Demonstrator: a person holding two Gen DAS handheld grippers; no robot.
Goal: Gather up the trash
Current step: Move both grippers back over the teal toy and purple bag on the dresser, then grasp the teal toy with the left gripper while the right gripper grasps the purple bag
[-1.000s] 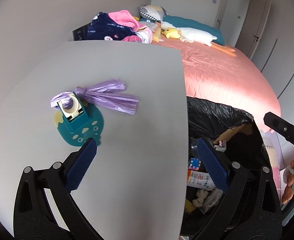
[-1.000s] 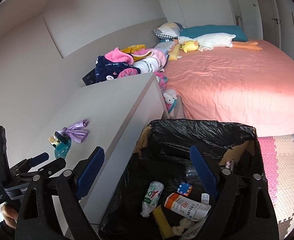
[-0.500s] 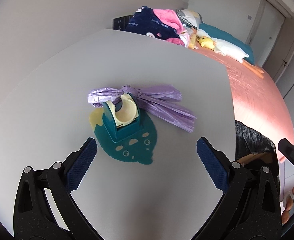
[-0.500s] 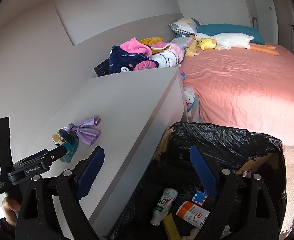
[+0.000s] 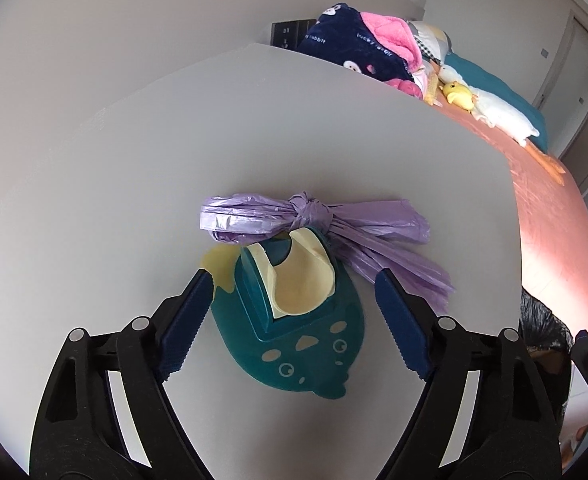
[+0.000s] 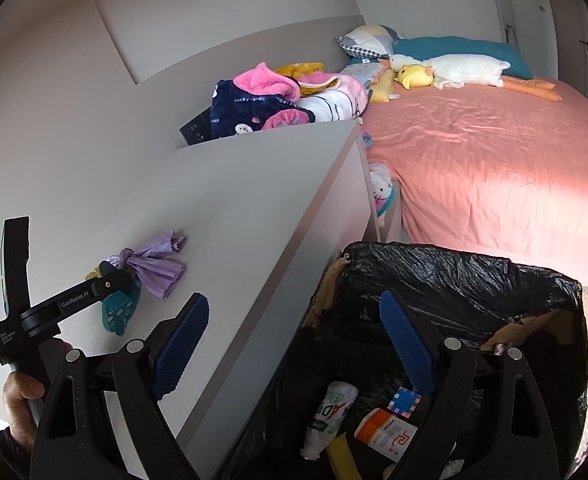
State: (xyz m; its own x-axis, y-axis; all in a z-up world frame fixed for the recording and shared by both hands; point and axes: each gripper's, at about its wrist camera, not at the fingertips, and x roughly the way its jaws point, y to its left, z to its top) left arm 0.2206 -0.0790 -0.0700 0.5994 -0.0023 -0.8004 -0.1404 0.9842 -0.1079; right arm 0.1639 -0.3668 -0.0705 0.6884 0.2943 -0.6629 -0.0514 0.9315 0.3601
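Note:
A knotted purple plastic bag (image 5: 314, 220) lies on the pale grey cabinet top (image 5: 134, 168). It rests against the back of a teal tape dispenser (image 5: 306, 340) that holds a yellowish roll. My left gripper (image 5: 290, 280) points down over the dispenser, one blue pad on each side. Its jaws are closing, and the pads are not pressing on it. In the right wrist view the bag (image 6: 154, 268) and dispenser (image 6: 118, 312) show at the left. My right gripper (image 6: 294, 300) stands open and empty at the rim of the black-lined trash bin (image 6: 454, 280).
The bin holds a plastic bottle (image 6: 330, 412), an orange-and-white box (image 6: 386, 432) and a small coloured cube (image 6: 404, 400). A pink bed (image 6: 494, 160) lies beyond it, with a clothes pile (image 6: 274, 108) and a plush goose (image 6: 454, 68). A hand (image 6: 22, 392) holds the left gripper.
The left gripper swung away from the bin, across the cabinet top and down over the tape dispenser, and its jaws narrowed. The right gripper shifted slightly, still over the bin.

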